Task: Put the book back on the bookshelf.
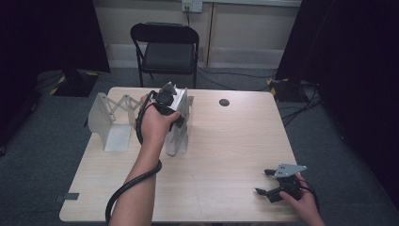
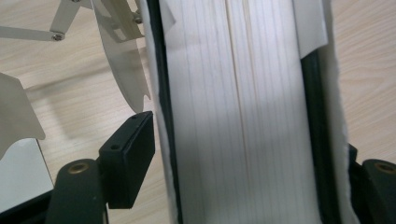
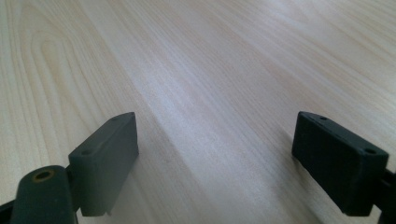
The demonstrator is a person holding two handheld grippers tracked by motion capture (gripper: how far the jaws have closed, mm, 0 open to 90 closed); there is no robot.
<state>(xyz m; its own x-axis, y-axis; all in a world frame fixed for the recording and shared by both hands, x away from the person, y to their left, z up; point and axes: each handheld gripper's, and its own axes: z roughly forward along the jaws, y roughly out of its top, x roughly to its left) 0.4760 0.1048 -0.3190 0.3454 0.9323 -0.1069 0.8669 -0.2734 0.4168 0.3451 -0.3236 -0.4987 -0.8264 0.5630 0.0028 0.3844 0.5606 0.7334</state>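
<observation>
A thick book point(image 2: 233, 116) with white page edges and black covers stands upright between the jaws of my left gripper point(image 2: 247, 140), whose pads press on its two sides. In the high view my left gripper point(image 1: 167, 101) comes down on the book point(image 1: 181, 127) from above, at the right end of a silver expanding book rack point(image 1: 110, 113) at the table's back left. The rack's scissor links point(image 2: 121, 56) show just left of the book. My right gripper point(image 1: 262, 181) rests near the front right corner, its jaws point(image 3: 215, 158) wide open over bare wood.
The light wooden table point(image 1: 226, 155) has a dark round cable hole point(image 1: 224, 102) at the back. A black folding chair point(image 1: 167, 47) stands behind the table. Dark curtains hang on both sides.
</observation>
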